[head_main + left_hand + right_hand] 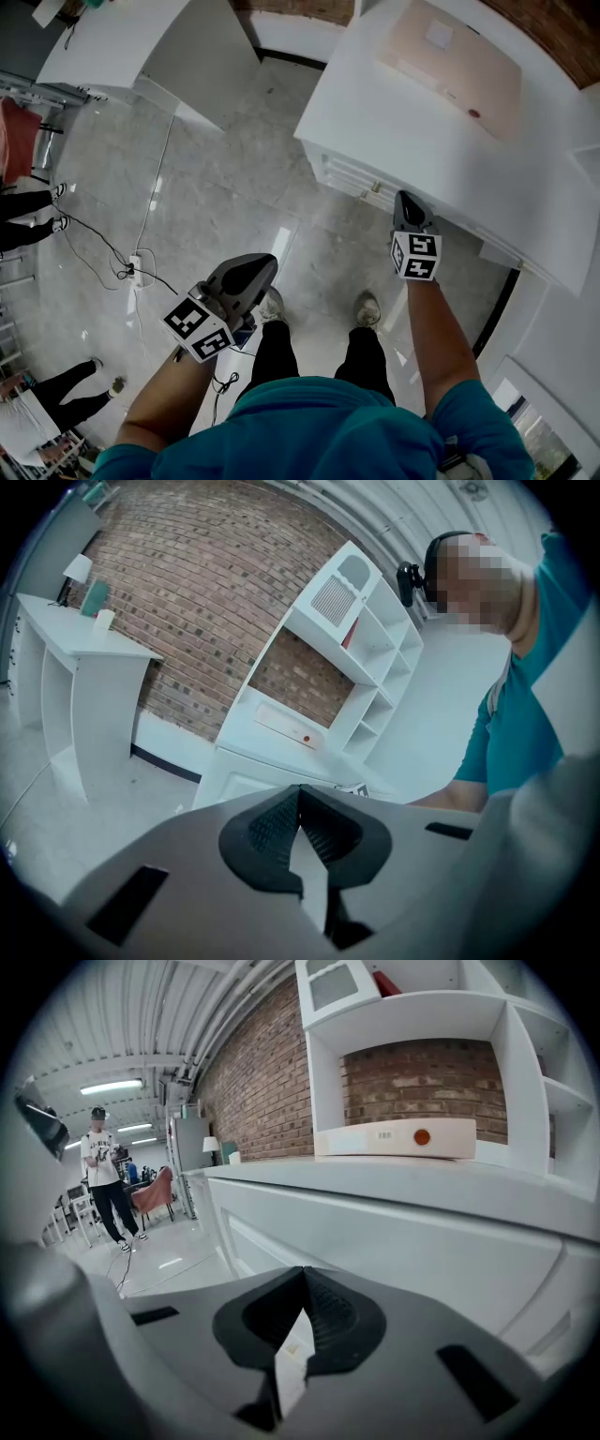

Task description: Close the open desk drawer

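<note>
A white desk (394, 112) fills the upper right of the head view. Its drawer front (352, 178) shows just under the top's edge; how far it stands out I cannot tell. My right gripper (405, 199) is shut and empty, its tip right at that front edge. In the right gripper view the panelled drawer front (394, 1241) sits close ahead of the shut right gripper (303, 1274). My left gripper (264, 262) hangs lower left over the floor, well away from the desk. It is shut and empty too (300, 794), with the desk (244, 761) beyond it.
A flat pinkish box (459, 66) lies on the desk top, under a white shelf unit (361, 621). A second white desk (122, 47) stands at upper left. A power strip (133, 268) and cables lie on the grey floor, and bystanders' legs (28, 216) are at the left edge.
</note>
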`<act>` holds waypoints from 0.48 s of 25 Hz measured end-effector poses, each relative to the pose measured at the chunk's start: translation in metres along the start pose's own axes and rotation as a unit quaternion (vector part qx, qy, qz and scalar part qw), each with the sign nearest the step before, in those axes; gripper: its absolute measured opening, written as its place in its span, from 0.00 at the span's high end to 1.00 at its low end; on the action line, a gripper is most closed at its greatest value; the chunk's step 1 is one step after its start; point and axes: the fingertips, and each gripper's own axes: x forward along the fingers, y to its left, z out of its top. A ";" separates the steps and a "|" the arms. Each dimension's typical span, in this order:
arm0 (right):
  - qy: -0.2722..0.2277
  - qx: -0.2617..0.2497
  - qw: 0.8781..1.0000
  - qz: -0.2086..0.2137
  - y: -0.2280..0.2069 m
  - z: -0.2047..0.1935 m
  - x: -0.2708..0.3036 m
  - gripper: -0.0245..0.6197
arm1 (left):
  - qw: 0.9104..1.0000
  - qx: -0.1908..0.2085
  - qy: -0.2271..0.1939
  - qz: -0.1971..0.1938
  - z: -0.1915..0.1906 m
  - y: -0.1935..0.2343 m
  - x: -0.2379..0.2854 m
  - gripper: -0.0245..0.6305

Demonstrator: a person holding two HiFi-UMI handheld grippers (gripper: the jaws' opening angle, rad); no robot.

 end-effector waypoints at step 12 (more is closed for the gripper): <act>-0.012 -0.049 0.998 0.046 0.048 0.051 -0.087 0.93 | 0.998 0.039 -0.048 -0.002 0.053 -0.045 -0.048 0.95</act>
